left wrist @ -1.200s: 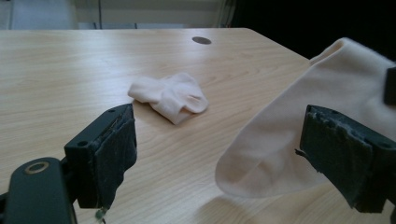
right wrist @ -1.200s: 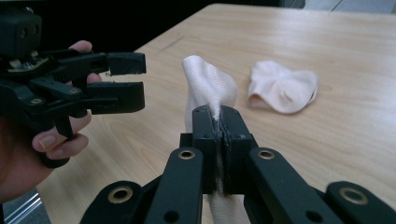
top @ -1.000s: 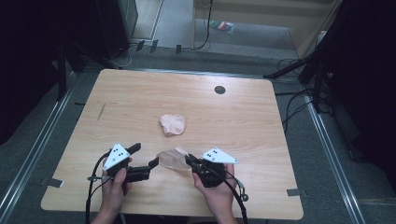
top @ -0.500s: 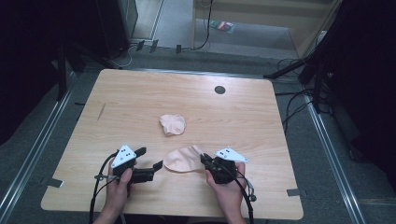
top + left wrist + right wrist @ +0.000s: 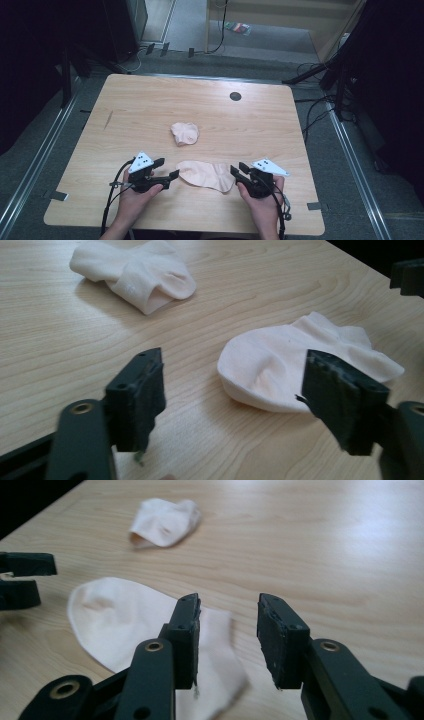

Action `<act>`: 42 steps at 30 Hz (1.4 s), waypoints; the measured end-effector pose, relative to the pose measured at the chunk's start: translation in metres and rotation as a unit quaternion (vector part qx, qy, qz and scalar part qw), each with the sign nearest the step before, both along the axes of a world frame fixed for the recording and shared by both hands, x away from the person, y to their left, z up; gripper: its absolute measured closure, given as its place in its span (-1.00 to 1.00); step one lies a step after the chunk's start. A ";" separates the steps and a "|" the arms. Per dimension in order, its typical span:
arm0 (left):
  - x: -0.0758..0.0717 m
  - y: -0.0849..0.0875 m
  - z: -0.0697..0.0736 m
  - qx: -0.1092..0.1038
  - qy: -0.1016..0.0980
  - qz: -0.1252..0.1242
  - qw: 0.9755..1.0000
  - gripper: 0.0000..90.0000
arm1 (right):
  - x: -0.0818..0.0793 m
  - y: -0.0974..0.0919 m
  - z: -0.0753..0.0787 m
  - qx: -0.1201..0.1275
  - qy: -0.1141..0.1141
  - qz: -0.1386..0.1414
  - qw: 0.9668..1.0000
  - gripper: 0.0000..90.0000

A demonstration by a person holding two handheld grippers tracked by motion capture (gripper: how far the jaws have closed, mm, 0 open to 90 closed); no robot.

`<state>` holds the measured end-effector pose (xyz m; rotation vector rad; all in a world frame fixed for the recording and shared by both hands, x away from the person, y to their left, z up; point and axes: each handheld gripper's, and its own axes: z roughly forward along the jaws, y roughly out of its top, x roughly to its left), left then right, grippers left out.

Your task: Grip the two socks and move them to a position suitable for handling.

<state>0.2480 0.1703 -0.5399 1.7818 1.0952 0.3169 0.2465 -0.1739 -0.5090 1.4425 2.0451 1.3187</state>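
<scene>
A flat pale pink sock (image 5: 205, 175) lies on the wooden table (image 5: 150, 105) between my two grippers. My left gripper (image 5: 166, 168) stands open at the sock's left end; its jaws have just been closing, and the sock (image 5: 280, 370) lies just ahead of them, untouched. At the sock's right end, my right gripper (image 5: 238, 170) is open; its jaws have just been opening, and nothing is between the pads (image 5: 277, 635). The sock's edge (image 5: 125, 620) lies under the left jaw in the right gripper view. A second, crumpled sock (image 5: 185, 133) rests farther back.
A dark round hole (image 5: 235, 96) is set in the table near its far edge. Cables (image 5: 312, 107) run over the floor on the right. The crumpled sock (image 5: 135, 270) (image 5: 165, 522) lies well beyond both grippers.
The right gripper drew the sock out to the right, laid it flat and let it go. The left gripper has crept slightly toward the sock's left end.
</scene>
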 end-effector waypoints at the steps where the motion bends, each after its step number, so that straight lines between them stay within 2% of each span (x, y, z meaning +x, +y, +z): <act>1: 0.000 0.000 0.000 0.000 0.000 0.000 1.000 -0.26 | 0.000 0.000 0.000 0.000 0.000 0.000 1.000 0.39; 2: 0.004 -0.002 -0.001 0.000 0.013 0.001 1.000 -0.17 | 0.001 -0.007 -0.006 -0.002 0.021 -0.010 1.000 0.40; 3: 0.004 -0.002 -0.001 0.000 0.013 0.001 1.000 -0.09 | 0.001 -0.007 -0.006 -0.002 0.021 -0.010 1.000 0.40; 4: 0.008 -0.004 -0.004 0.000 0.028 0.005 1.000 -0.01 | 0.002 -0.008 -0.014 -0.006 0.041 -0.010 0.999 0.41; 5: 0.008 -0.004 -0.004 0.000 0.028 0.005 1.000 0.05 | 0.002 -0.008 -0.014 -0.006 0.041 -0.010 0.999 0.41; 7: 0.010 -0.006 -0.007 0.004 0.040 0.004 0.999 0.10 | 0.003 -0.001 -0.020 -0.006 0.059 0.002 0.998 0.40; 8: 0.012 -0.007 -0.009 0.006 0.051 0.007 0.999 0.23 | 0.002 0.007 -0.023 -0.020 0.063 0.011 0.998 0.39; 9: 0.012 -0.007 -0.009 0.006 0.051 0.007 0.999 0.35 | 0.002 0.007 -0.023 -0.020 0.063 0.011 0.998 0.39; 10: 0.012 -0.007 -0.010 0.001 0.055 0.001 0.998 0.48 | 0.002 0.013 -0.027 -0.043 0.066 0.010 0.997 0.40; 11: 0.013 -0.007 -0.010 -0.003 0.056 -0.006 0.998 0.48 | 0.002 0.013 -0.027 -0.043 0.066 0.010 0.997 0.40; 12: 0.013 -0.009 -0.011 0.007 0.059 -0.012 0.998 0.62 | 0.001 0.016 -0.030 -0.068 0.072 0.001 0.995 0.48; 13: 0.013 -0.009 -0.011 0.007 0.059 -0.012 0.998 0.73 | 0.001 0.016 -0.030 -0.068 0.072 0.001 0.995 0.48; 14: 0.013 -0.011 -0.012 0.011 0.062 -0.017 0.998 0.73 | 0.001 0.017 -0.031 -0.073 0.075 0.000 0.995 0.53; 15: 0.013 -0.012 -0.013 0.017 0.065 -0.021 0.998 0.85 | 0.000 0.017 -0.031 -0.074 0.078 -0.001 0.994 0.63; 16: 0.010 -0.014 -0.013 0.026 0.062 -0.028 0.997 1.00 | -0.001 0.019 -0.031 -0.086 0.080 0.001 0.993 0.89; 20: 0.006 -0.013 -0.011 0.042 0.058 -0.037 0.997 1.00 | -0.002 0.020 -0.030 -0.090 0.079 0.009 0.993 0.98; 23: -0.001 -0.009 -0.008 0.043 0.052 -0.038 0.997 1.00 | -0.002 0.018 -0.026 -0.076 0.075 0.009 0.994 0.99; 26: -0.013 0.002 -0.002 0.048 0.045 -0.041 0.997 1.00 | -0.007 0.017 -0.018 -0.065 0.062 0.017 0.996 0.99; 27: -0.013 0.002 -0.002 0.048 0.045 -0.041 0.997 1.00 | -0.008 0.018 -0.016 -0.065 0.060 0.019 0.996 0.99; 28: -0.020 0.007 0.001 0.051 0.043 -0.041 0.997 1.00 | -0.009 0.018 -0.015 -0.063 0.059 0.021 0.996 0.99; 29: -0.020 0.007 0.001 0.051 0.043 -0.041 0.997 1.00 | -0.009 0.018 -0.015 -0.063 0.059 0.021 0.996 0.99; 30: -0.028 0.013 0.004 0.052 0.043 -0.038 0.997 1.00 | -0.012 0.020 -0.013 -0.061 0.056 0.029 0.996 0.99; 34: -0.037 0.020 0.006 0.056 0.045 -0.033 0.997 1.00 | -0.018 0.023 -0.012 -0.068 0.053 0.039 0.995 0.99; 36: -0.044 0.026 0.008 0.075 0.047 -0.025 0.996 1.00 | -0.023 0.025 -0.013 -0.081 0.053 0.046 0.994 1.00; 38: -0.046 0.028 0.008 0.078 0.050 -0.022 0.995 1.00 | -0.024 0.024 -0.014 -0.085 0.055 0.046 0.994 1.00; 39: -0.048 0.030 0.009 0.096 0.048 -0.013 0.994 1.00 | -0.024 0.023 -0.015 -0.086 0.056 0.040 0.994 1.00; 40: -0.049 0.033 0.009 0.113 0.044 -0.007 0.993 1.00 | -0.024 0.022 -0.015 -0.098 0.055 0.030 0.993 1.00; 41: -0.050 0.036 0.009 0.113 0.049 -0.005 0.992 1.00 | -0.023 0.021 -0.015 -0.118 0.048 0.017 0.992 1.00; 42: -0.049 0.045 0.008 0.051 0.072 -0.014 0.996 1.00 | -0.021 0.014 -0.014 -0.093 0.054 0.012 0.994 1.00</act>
